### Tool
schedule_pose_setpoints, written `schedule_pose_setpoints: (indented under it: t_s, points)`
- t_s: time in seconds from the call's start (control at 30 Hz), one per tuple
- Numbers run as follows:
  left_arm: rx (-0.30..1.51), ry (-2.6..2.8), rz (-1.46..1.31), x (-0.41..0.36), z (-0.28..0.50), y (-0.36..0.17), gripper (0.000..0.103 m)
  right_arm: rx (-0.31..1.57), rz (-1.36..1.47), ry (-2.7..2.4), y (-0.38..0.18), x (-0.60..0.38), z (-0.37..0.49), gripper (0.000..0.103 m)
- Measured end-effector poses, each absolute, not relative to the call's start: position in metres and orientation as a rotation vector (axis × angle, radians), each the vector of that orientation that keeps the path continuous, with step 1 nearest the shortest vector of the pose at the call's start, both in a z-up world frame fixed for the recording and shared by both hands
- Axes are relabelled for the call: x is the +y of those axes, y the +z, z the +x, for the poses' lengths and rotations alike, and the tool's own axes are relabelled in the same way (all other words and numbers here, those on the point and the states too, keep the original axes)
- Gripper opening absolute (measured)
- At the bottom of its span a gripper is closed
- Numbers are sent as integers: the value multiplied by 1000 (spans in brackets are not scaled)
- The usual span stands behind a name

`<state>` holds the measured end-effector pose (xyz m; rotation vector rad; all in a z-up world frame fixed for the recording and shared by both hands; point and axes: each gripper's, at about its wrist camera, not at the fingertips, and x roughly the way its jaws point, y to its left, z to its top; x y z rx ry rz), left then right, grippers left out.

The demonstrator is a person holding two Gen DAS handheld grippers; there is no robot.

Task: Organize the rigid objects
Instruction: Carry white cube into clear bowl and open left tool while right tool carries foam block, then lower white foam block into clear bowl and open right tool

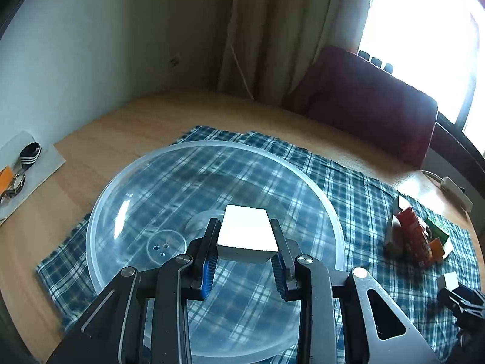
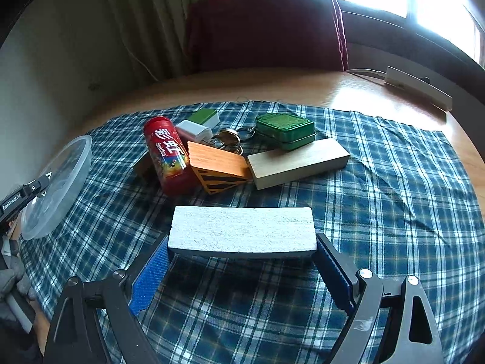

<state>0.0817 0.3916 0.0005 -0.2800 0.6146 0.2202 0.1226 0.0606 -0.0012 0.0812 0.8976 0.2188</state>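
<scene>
Right wrist: clutter pile (image 2: 230, 151) beyond block (image 2: 242, 230).

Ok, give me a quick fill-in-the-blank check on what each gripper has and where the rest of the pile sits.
1. The left gripper holds a white block above the clear ____.
2. The right gripper is shut on a ____ block.
3. The green tin rests partly on the plain ____ block.

Missing words: bowl; white; wooden
</scene>
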Motion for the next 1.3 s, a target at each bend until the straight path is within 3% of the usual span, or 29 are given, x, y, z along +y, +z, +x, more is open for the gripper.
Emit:
schedule_pose_setpoints:
  t_s: [0.2,0.3,0.33,0.37,0.63,1.3]
  points:
    - [606,250,-270,393,82,1,34,878,91,228,1,63,116,93]
    - [594,273,-293,399,79,3,58,855,88,250,7,71,109,93]
    - [589,279,-302,402,78,3,72,846,85,258,9,74,107,93]
    - [577,288,-311,405,75,4,75,834,80,268,12,78,104,93]
    - [494,370,-326,426,57,9,84,823,56,352,26,119,103,93]
    - [372,427,-430,450,25,8,92,828,-44,551,43,241,124,93]
